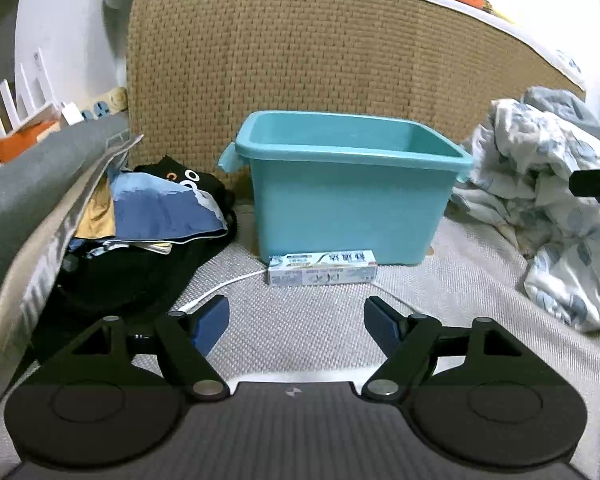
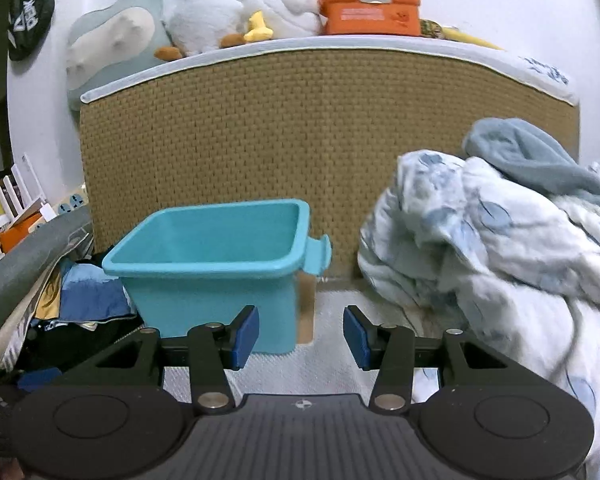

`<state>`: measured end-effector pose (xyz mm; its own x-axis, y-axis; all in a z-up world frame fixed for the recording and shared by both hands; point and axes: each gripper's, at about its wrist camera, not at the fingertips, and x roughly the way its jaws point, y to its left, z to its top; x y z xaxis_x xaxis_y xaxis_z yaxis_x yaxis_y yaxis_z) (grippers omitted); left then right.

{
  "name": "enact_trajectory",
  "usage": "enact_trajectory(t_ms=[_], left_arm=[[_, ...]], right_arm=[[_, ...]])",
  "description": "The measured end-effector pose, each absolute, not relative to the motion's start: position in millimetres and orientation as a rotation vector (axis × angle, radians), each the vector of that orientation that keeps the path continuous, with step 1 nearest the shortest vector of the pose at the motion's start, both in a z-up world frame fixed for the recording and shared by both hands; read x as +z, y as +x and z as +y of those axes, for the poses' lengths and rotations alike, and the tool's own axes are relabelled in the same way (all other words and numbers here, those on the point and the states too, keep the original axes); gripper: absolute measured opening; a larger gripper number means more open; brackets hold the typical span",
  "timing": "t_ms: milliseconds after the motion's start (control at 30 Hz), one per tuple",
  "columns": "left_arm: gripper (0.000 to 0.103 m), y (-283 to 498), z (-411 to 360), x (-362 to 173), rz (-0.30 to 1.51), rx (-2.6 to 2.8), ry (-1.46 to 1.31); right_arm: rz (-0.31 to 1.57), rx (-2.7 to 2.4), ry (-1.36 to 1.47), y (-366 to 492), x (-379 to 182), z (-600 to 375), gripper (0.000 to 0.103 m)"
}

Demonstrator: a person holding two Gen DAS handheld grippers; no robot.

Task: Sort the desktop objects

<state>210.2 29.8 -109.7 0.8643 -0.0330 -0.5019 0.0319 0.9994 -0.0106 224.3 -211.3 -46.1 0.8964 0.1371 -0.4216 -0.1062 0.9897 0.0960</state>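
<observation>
Looking at one teal bin [image 1: 340, 216], one small box [image 1: 323, 267], and we've got both the left gripper [image 1: 296, 320] and right gripper [image 2: 302, 336] spread apart, empty.

red cross on orange case [image 2: 370, 8]

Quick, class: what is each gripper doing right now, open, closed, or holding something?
Left gripper: open, nothing between its fingers; the small carton lies ahead, untouched.
Right gripper: open and empty, in front of the teal bin.
</observation>
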Motion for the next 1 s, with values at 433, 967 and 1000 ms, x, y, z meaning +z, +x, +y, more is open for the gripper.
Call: enact_trajectory(t_ms=[433, 967, 1000], left_arm=[[0.079, 159, 55, -111, 0.512, -0.005, -0.045], [0.075, 132, 58, -135, 0.565, -0.045, 0.024], [0.075, 132, 57, -136, 0.568, -0.05, 0.023]], right_arm=[[0.494, 0.152, 0.051, 181, -71, -211, 0.051], [0.715, 0.23, 0.111, 168, -150, -212, 0.051], [0.722, 0.233, 0.117, 169, -154, -212, 0.051]])
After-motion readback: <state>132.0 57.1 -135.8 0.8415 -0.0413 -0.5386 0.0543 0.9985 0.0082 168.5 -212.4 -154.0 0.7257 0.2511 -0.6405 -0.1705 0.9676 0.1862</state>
